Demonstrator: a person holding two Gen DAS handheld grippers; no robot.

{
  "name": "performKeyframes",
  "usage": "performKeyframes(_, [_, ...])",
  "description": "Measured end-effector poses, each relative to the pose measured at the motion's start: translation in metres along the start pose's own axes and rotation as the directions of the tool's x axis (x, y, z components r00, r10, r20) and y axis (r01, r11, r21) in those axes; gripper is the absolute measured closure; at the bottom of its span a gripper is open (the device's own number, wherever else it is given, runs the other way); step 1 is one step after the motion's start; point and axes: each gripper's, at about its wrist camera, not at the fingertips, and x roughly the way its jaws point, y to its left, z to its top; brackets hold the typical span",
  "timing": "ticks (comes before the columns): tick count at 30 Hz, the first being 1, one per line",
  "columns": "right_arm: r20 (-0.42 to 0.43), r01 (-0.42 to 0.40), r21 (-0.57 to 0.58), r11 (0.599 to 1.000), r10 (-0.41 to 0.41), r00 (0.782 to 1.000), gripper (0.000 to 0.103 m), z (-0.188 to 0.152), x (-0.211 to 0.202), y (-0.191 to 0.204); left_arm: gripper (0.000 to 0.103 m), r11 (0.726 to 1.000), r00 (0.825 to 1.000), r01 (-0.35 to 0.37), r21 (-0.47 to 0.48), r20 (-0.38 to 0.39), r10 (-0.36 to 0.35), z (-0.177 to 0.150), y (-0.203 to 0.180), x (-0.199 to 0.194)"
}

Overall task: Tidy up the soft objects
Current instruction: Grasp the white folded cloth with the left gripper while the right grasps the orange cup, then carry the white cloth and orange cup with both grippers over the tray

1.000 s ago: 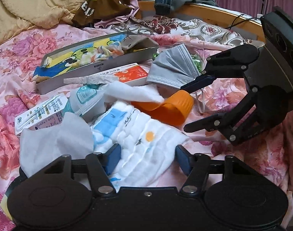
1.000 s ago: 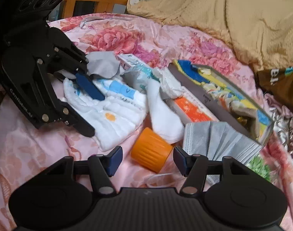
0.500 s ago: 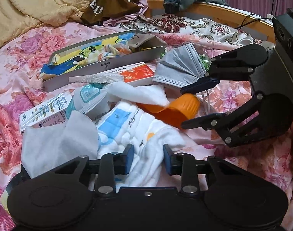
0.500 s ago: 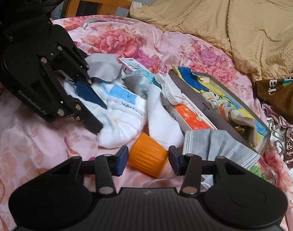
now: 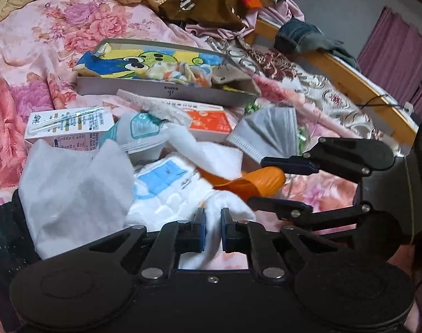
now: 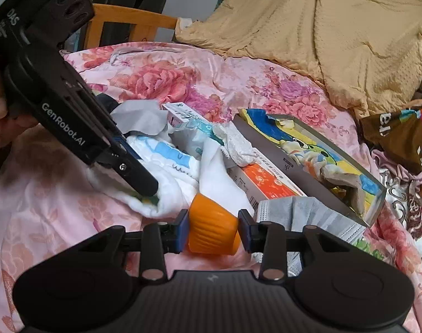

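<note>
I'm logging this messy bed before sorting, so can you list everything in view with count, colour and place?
quilted cotton cloth: one, white with blue patch, front centre, pinched by left gripper
ribbed soft cup: one, orange, between right gripper's pads
pleated face masks: small stack, grey, right of centre
flat cardboard box: one, grey, cartoon cloth inside, behind the pile
slim carton: one, orange and white, before the box
small printed carton: one, white, left
thin wipe sheet: one, white, front left
floral bedsheet: one, pink, underneath
blanket: one, tan, rear
left gripper: black, blue pads
right gripper: black, blue pads
</note>
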Motion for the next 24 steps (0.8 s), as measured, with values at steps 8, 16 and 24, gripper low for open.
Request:
performKeyframes(8, [0.051,0.008,0.060,0.998,-0.011,0.999,0.064,0.004,-0.015,-0.007,0.094,0.979,0.999,-0.017,-0.202,0.040,0.025,0.004,-0.002,-0.009])
performKeyframes(16, [0.115,0.008,0.118,0.993,-0.021,0.993,0.064,0.008,-0.038,-0.013,0.094,0.951,0.991,0.012,-0.310,0.132,0.031,0.006,-0.011,-0.034])
performKeyframes(24, [0.180,0.003,0.197,0.980,-0.039,0.983,0.064,0.011,-0.059,-0.023,0.094,0.933,0.986,0.030,-0.358,0.161,0.030,0.015,-0.018,-0.059])
